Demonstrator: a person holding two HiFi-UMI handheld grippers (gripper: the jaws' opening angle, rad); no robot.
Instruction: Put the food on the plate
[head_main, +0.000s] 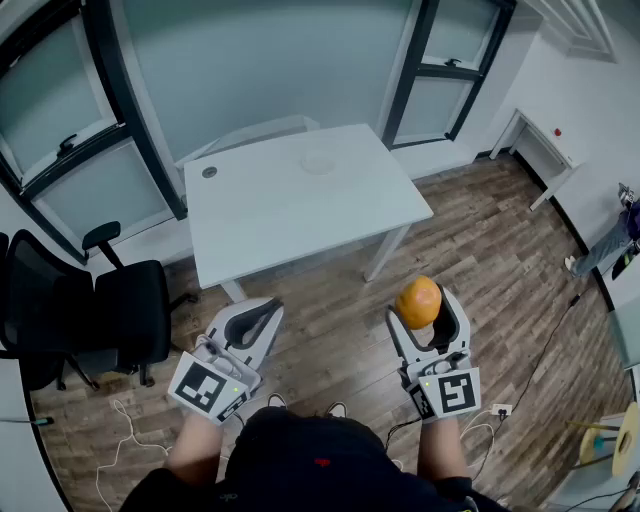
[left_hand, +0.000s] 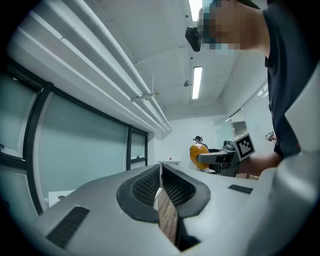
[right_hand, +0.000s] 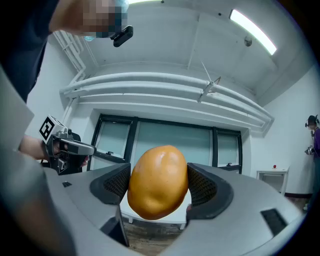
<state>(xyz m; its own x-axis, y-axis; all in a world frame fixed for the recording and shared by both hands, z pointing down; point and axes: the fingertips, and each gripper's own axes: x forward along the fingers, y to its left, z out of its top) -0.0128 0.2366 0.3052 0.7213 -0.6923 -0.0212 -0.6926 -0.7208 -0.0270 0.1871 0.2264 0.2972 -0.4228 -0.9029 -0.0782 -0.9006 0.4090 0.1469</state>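
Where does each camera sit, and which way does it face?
Head view: on the head, facing down at white table; left gripper, right gripper, forearms show.
Left gripper view: on that gripper, along its shut fingers; windows ahead.
Right gripper view: on that gripper, along fingers clamping orange food.
Shared: that food, in all three.

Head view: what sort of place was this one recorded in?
Most likely an office or meeting room: a white desk on wood-plank flooring, a black swivel chair nearby, and dark-framed glass panels along the wall.
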